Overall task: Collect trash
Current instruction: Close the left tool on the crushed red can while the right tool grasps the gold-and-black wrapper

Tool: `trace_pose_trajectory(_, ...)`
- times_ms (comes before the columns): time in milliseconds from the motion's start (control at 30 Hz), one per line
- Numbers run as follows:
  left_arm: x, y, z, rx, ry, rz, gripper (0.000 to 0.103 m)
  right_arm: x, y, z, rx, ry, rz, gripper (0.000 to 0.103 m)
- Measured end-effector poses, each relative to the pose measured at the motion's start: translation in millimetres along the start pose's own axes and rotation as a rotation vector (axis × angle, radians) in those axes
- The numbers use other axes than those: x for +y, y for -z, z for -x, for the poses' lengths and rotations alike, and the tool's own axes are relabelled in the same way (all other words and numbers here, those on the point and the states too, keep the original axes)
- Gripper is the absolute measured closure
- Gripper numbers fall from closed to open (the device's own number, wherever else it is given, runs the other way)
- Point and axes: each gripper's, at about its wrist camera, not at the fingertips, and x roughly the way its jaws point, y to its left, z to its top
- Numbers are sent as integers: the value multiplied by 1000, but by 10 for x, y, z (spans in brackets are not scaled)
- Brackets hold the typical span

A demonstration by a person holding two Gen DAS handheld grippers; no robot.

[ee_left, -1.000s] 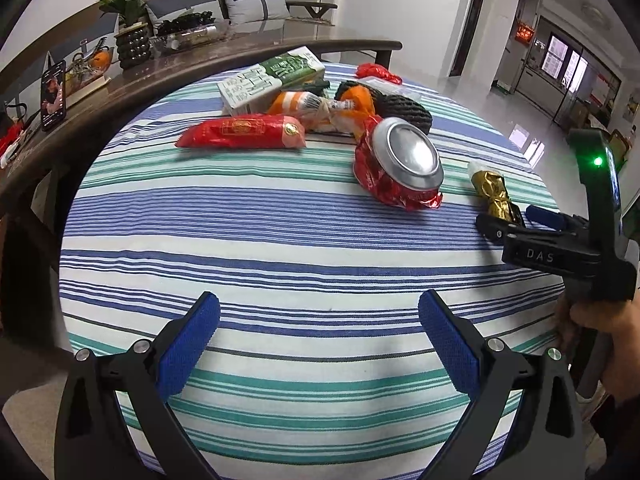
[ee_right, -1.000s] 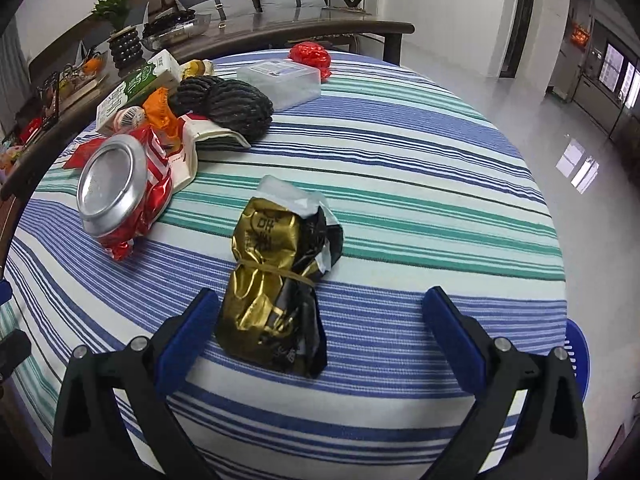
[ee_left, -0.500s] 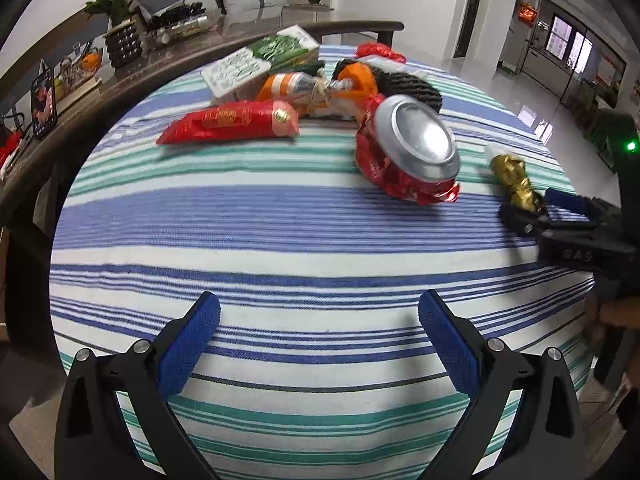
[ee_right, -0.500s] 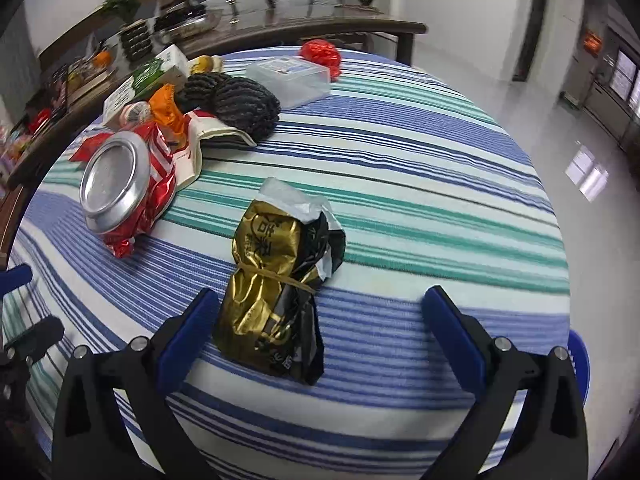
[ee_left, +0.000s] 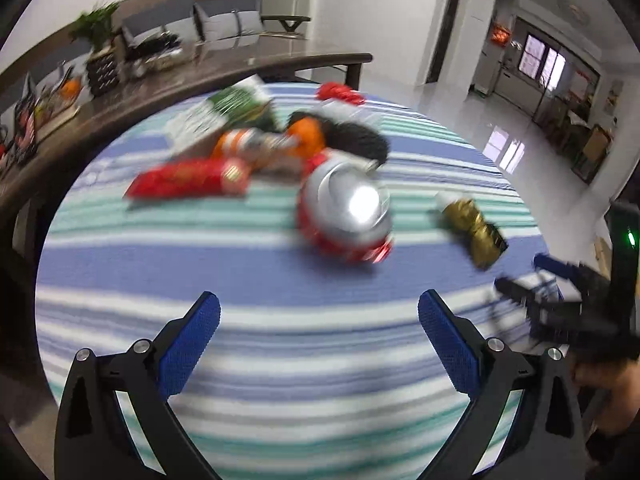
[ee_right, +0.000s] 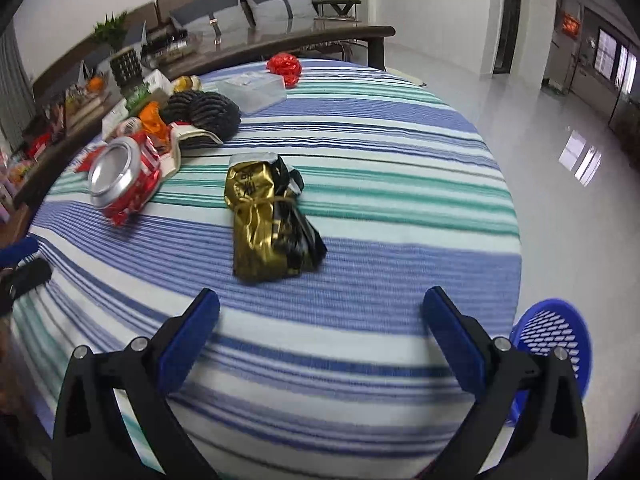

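Observation:
A crumpled gold and black wrapper [ee_right: 266,220] lies on the striped round table [ee_right: 400,264]; it also shows in the left wrist view [ee_left: 474,230]. A crushed red can [ee_right: 120,178] lies to its left, and in the left wrist view [ee_left: 346,212] it is ahead of the left gripper. My left gripper [ee_left: 318,330] is open and empty above the near table. My right gripper [ee_right: 320,330] is open and empty, a little short of the gold wrapper. The right gripper also shows in the left wrist view [ee_left: 536,280], blurred.
A red snack pack [ee_left: 188,178], an orange wrapper [ee_right: 154,124], a green and white carton [ee_left: 218,114], a black knitted item [ee_right: 206,112], a clear box [ee_right: 254,90] and a red ball [ee_right: 285,67] crowd the far table. A blue mesh basket [ee_right: 556,344] stands on the floor right.
Both grippers have drawn back and risen; the right one now sits further from the gold wrapper and the blue basket has come into its view. The left view is motion-blurred.

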Motion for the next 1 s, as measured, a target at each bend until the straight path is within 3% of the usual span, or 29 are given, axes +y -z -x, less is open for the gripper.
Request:
trace_pose_trajectory(233, -213, -480, -487, 71, -193, -7, 8, 72, -213, 169, -29, -46, 43, 5)
trace_pose_trajectory(300, -165, -519, -543, 81, -147, -4, 45, 45, -253, 210, -27, -47, 58, 5)
trace_pose_trajectory(400, -86, -514, -461, 71, -89, -2, 52, 14, -351, 259, -18, -41, 79, 5)
trace_pose_trajectory(433, -62, -489, -415, 62, -67, -8, 56, 7, -389, 267, -12, -46, 83, 5)
trace_pose_trajectory(467, -29, -454, -383, 67, -29, -7, 68, 13, -442, 266, 0, -59, 88, 5)
trace_pose_trajectory(567, 76, -318, -263, 68, 28, -15, 73, 38, -601, 169, 60, -122, 76, 5)
trace_pose_trajectory(633, 130, -212, -205, 78, 48, -16, 86, 11, -695, 75, 91, -127, 37, 5)
trace_pose_trajectory(767, 230, -58, -131, 77, 99, -13, 86, -89, -875, -117, 175, -141, -91, 13)
trace_pose_trajectory(867, 249, 3, -88, 63, 117, -24, 87, 90, -939, -203, 226, -149, -34, 14)
trace_pose_trajectory(1000, 305, -5, -44, 48, 145, -28, 86, 334, -908, -354, 291, -90, 76, 16)
